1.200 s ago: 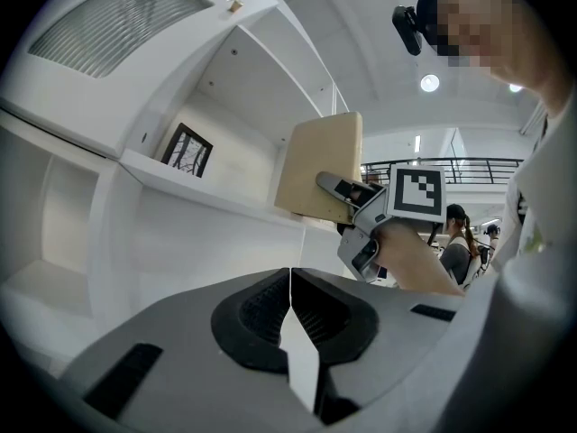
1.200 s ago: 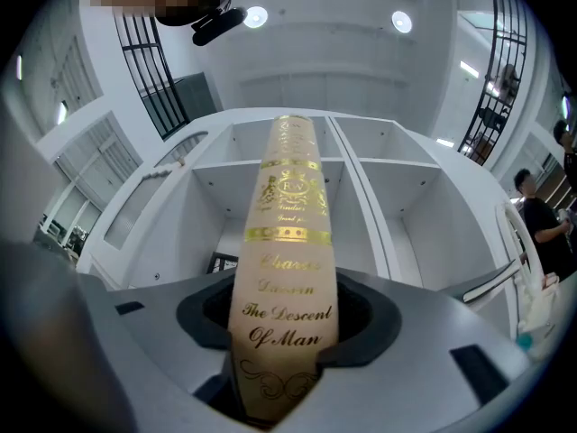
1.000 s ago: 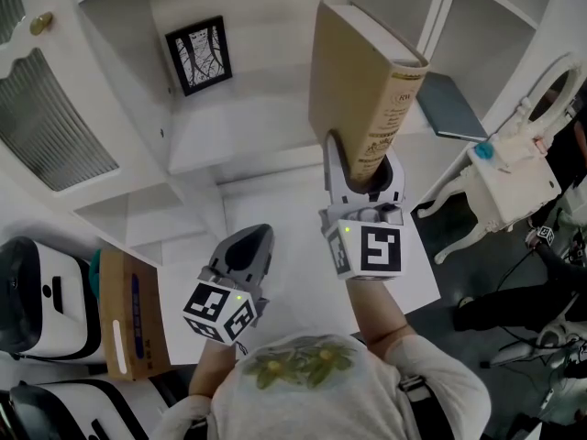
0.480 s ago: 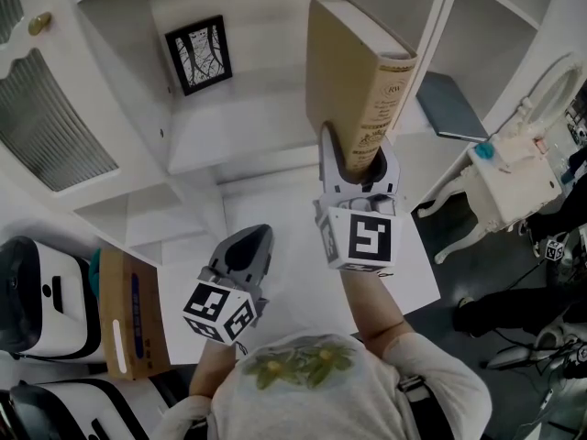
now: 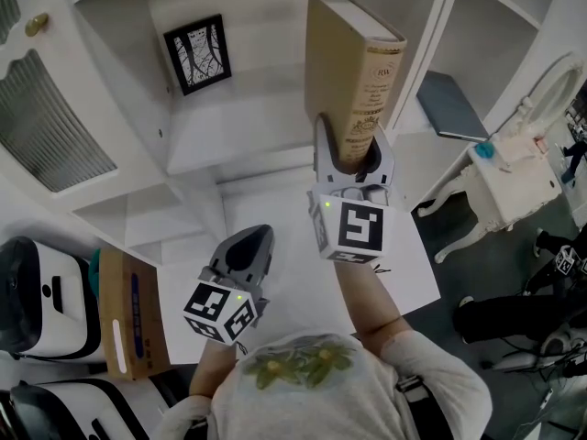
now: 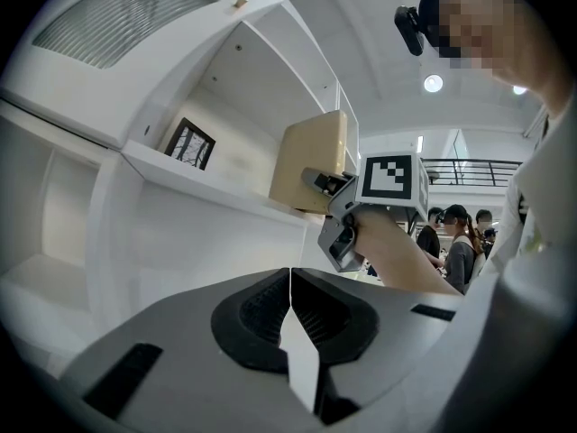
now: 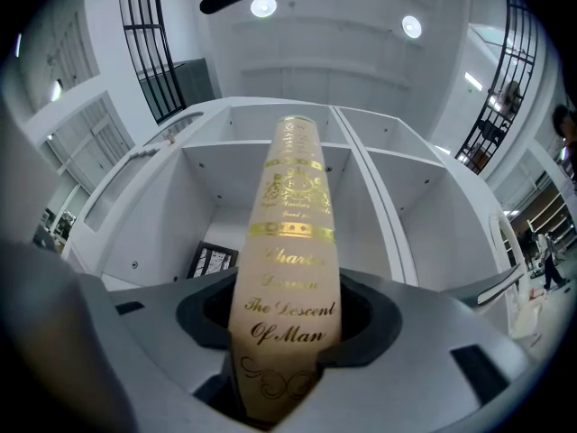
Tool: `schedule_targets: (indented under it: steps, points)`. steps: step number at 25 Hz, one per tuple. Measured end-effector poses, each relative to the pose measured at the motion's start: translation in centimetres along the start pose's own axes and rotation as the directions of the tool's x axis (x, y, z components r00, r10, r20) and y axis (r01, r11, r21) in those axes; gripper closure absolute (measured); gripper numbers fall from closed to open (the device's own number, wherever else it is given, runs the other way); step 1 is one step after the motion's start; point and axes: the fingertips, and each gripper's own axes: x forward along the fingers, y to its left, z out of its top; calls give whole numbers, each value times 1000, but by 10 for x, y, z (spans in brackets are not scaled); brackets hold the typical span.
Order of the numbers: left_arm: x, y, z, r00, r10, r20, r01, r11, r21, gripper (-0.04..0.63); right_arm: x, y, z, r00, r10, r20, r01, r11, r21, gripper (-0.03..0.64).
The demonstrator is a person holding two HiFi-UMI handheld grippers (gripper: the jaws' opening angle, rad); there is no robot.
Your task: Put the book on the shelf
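Right gripper (image 5: 354,157) clamps thick tan book (image 5: 341,62) — gilt-lettered spine.

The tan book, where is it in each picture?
Head view: the book is top centre, standing on end.
Left gripper view: the book is in the middle, a tan block.
Right gripper view: the book is dead centre, gold-lettered spine toward the camera.
Shared landmark: the framed picture, left of the book in all three.
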Motion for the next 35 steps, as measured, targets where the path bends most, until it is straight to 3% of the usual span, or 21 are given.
schedule_targets:
  steps: [35]
  points:
    - [9, 10, -3, 1000, -14, -20, 14, 1000, -9, 565, 41, 1, -24, 998, -45, -51, 44, 999, -8, 391]
